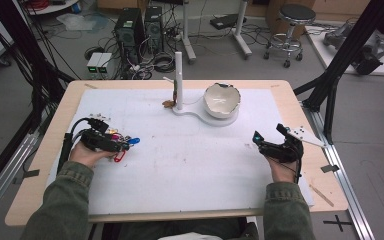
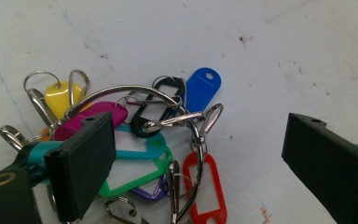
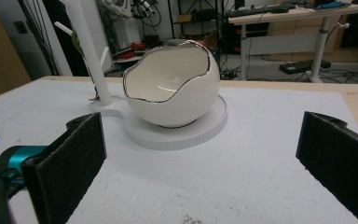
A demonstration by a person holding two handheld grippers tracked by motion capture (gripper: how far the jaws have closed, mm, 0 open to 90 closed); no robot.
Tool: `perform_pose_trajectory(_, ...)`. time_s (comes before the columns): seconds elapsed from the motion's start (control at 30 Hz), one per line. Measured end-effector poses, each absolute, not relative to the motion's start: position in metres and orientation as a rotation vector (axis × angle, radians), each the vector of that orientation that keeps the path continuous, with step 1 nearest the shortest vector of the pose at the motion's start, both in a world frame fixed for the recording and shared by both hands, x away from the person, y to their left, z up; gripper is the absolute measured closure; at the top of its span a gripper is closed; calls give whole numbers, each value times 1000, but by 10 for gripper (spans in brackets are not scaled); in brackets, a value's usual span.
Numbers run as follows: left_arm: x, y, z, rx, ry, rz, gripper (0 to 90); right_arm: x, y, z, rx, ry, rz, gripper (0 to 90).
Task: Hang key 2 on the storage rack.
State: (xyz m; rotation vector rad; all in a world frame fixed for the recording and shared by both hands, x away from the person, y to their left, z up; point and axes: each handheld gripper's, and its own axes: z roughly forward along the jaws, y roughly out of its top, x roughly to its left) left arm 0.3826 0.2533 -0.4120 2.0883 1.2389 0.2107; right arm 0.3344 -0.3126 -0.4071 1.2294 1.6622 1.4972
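A bunch of coloured key tags (image 2: 154, 144) on metal rings and clips lies on the white table cover at the left (image 1: 122, 142). My left gripper (image 2: 205, 158) hovers just over it, open, with its left jaw above the pink and teal tags and nothing pinched. A white eggshell-shaped bowl (image 3: 172, 86) with a silver rim sits on a round white base (image 1: 222, 101), joined to an upright white peg stand (image 1: 178, 80). My right gripper (image 1: 270, 134) rests open on the right side of the table, pointing at the bowl from a distance.
The wooden table (image 1: 50, 130) carries the white cover (image 1: 190, 165). A small brown object (image 1: 168, 103) hangs low by the peg stand. Computers, cables and a stool (image 1: 292, 25) stand on the floor beyond the far edge.
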Motion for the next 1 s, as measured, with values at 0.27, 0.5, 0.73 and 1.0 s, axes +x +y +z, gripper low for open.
perform_pose_trajectory(0.27,382,249,-418,2129,1223,207,207,335,-313,-407,1238,1667,1495,5)
perform_pose_trajectory(0.5,381,248,-420,2152,1211,213,307,335,-313,-407,1238,1666,1495,5)
perform_pose_trajectory(0.73,381,246,-422,2190,1218,229,455,335,-313,-408,1233,1667,1495,5)
perform_pose_trajectory(1.0,380,240,-424,2223,1219,296,645,336,-313,-408,1233,1668,1491,5)
